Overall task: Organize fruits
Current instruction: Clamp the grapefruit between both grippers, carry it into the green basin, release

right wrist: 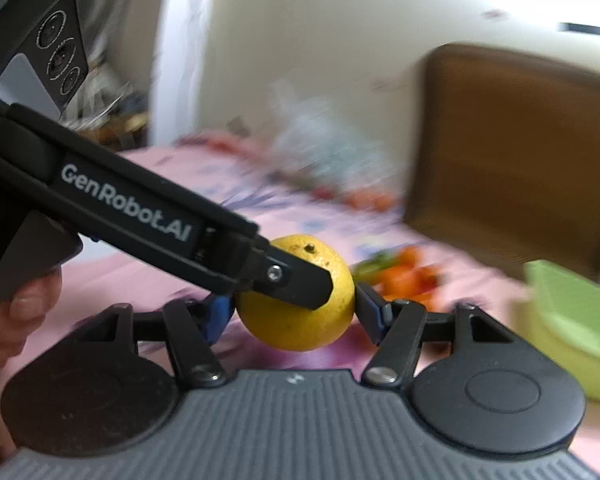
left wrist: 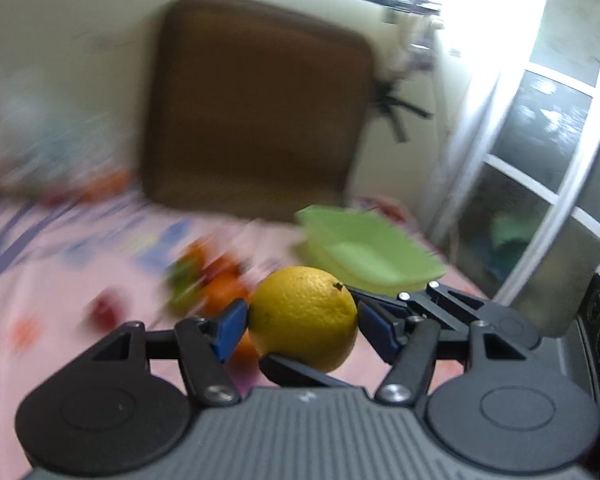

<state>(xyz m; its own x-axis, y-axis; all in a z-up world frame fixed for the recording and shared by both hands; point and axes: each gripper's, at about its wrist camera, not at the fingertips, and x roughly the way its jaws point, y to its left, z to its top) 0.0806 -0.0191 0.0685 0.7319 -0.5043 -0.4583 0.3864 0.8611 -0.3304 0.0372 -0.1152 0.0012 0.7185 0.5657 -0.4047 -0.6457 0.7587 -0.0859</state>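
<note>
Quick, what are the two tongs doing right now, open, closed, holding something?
Left tongs: closed on the yellow citrus fruit.
Right tongs: closed on the same yellow citrus fruit, both gripping it at once.

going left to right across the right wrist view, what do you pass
hand gripping the left tool → yellow citrus fruit → blurred pile of orange and green fruit → green basket. The right tool spans the fruit, so it has no single place.
</note>
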